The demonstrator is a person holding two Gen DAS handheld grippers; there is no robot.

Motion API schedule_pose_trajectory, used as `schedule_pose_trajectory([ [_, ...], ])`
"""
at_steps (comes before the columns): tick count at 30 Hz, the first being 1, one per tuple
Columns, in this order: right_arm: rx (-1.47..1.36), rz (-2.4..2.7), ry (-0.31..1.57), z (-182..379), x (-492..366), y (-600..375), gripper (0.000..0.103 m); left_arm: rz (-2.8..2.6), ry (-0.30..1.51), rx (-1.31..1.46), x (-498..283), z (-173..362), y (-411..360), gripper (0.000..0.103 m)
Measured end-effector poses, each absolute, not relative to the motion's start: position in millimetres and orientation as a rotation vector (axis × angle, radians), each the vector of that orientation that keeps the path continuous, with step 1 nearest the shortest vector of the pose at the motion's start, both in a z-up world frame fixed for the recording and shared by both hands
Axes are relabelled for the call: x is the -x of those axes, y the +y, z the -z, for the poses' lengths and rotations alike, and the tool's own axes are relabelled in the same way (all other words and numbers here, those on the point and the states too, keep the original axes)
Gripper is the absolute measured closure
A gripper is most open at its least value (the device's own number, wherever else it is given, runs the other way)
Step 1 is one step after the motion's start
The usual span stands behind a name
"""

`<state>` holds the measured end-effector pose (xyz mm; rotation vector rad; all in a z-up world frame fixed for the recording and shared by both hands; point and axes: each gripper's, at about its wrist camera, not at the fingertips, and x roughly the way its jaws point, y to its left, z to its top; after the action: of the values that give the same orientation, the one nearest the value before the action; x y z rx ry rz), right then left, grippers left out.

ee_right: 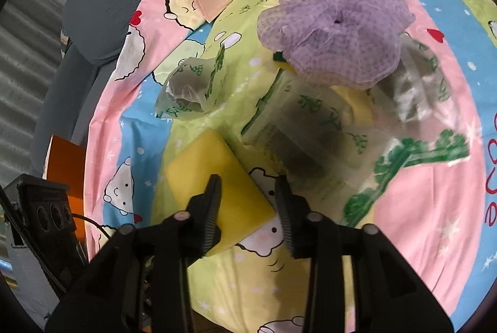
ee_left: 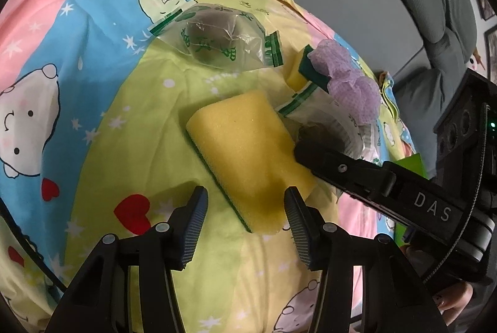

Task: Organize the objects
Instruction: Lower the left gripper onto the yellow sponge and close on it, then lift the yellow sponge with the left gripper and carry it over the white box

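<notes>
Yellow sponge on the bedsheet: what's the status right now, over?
Left gripper open, nose at the yellow sponge, not gripping. Right gripper open, empty. Plastic bags and purple mesh puff crowd beyond it.

Both wrist views closely overlook, seemingly, one sponge.

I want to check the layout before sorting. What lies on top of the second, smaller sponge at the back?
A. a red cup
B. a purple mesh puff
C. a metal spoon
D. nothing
B: the purple mesh puff rests on the smaller sponge, partly covering its dark green side.
</notes>
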<state>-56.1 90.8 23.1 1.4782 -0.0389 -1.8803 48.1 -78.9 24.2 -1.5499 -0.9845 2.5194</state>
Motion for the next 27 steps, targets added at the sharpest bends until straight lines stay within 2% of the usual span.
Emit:
schedule_pose_trajectory([
  [7,-1.525,1.797,-0.066,-8,58,80,0.060,-2.522,-0.963,1.543,-45,-23,-78,0.051],
  [12,-1.516,1.767,-0.097,-8,56,83,0.063,-2.531,-0.922,1.518,-44,-27,-71,0.051],
  [27,-1.338,1.864,-0.179,-50,44,120,0.063,-2.657,-0.721,1.272,-51,-69,-37,0.052],
])
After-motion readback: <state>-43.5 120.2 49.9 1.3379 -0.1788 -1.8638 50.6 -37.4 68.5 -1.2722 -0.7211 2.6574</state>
